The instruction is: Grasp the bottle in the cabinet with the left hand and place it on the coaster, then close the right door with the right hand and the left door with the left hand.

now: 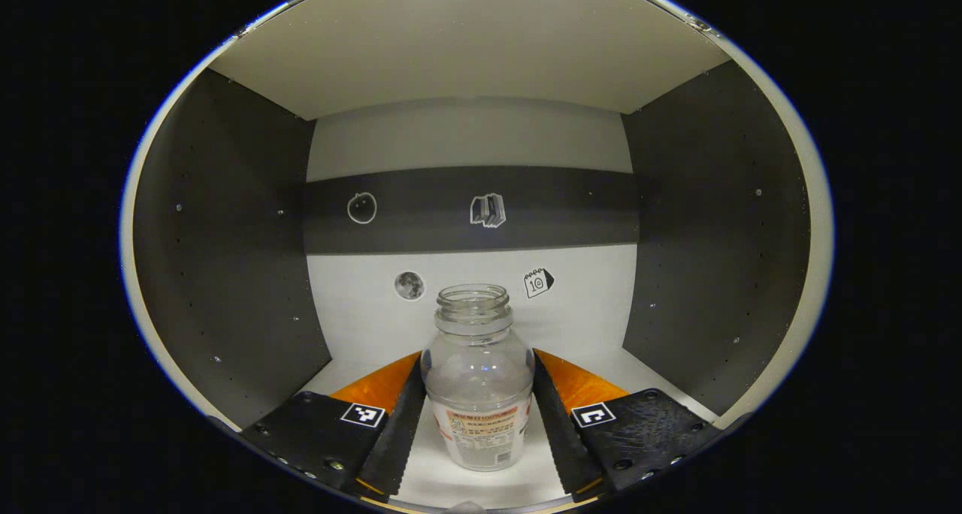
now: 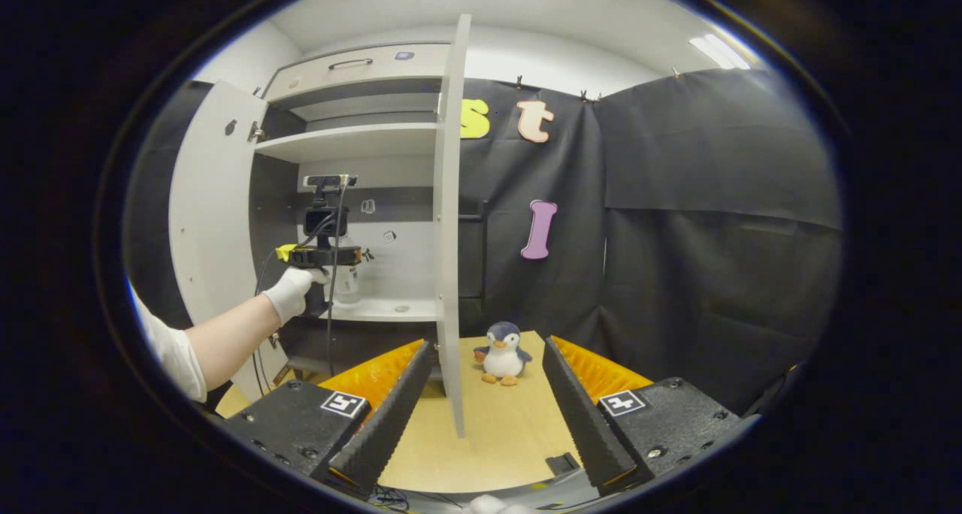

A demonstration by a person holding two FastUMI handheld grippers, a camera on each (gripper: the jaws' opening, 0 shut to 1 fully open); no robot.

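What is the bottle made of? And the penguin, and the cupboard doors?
The bottle looks like clear glass or hard plastic: you see the shelf through it, and it glints. It has a paper-like label and no cap. The penguin looks like soft, fuzzy plush. The right door seems to be matte pale-coated board, thin, flat and smooth-edged. The left gripper straddles the bottle.

Black cloth (image 2: 699, 221) drapes the booth walls behind a light wooden table (image 2: 503, 424); 2 ceiling light panels (image 2: 720, 50) glow overhead.
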